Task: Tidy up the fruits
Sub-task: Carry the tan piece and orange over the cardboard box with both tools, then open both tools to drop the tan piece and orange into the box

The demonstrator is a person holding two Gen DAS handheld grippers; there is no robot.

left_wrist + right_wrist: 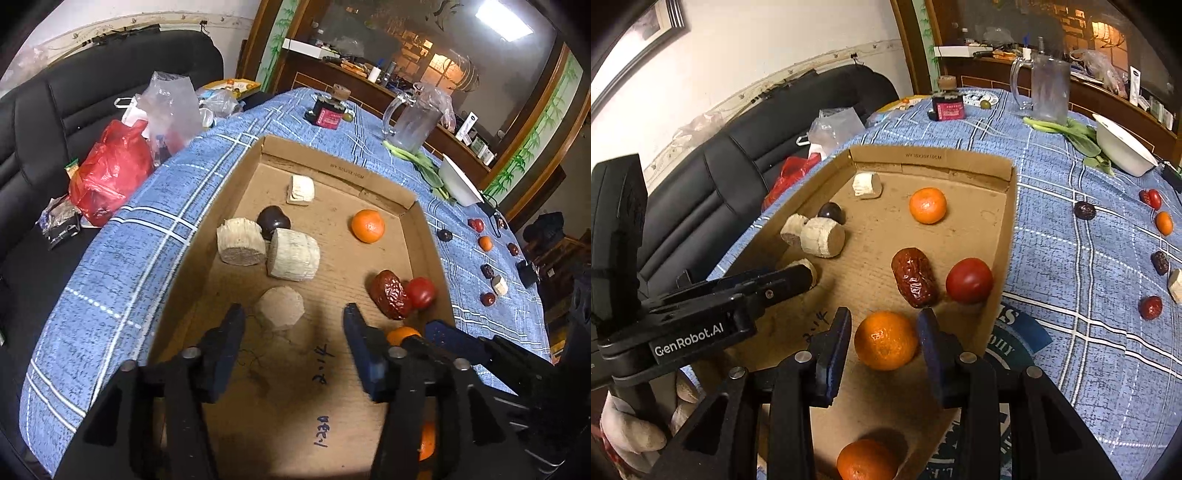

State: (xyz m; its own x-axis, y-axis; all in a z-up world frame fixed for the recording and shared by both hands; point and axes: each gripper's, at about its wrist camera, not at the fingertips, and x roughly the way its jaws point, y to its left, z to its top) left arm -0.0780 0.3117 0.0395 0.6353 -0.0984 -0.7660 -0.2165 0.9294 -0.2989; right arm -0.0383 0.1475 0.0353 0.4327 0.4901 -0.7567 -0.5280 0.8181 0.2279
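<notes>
A shallow cardboard box (332,173) (934,158) lies on the blue checked tablecloth. In it are several pale sugarcane chunks (293,254) (823,236), a dark round fruit (273,220), mandarins (368,226) (928,205), a red date (391,294) (914,277) and a red tomato (421,292) (969,280). My left gripper (293,325) is open and empty just above a cane chunk (280,308). My right gripper (884,334) is open, its jaws on either side of a mandarin (885,340), with gaps showing. Another mandarin (868,459) lies nearer.
Loose dates, a tomato, a mandarin (1164,223) and a cane piece (1176,286) lie on the cloth to the right. A white bowl (1123,147), greens, a glass jug (1047,88) and a red-labelled jar (947,105) stand at the back. Bags (110,173) lie on the black sofa at left.
</notes>
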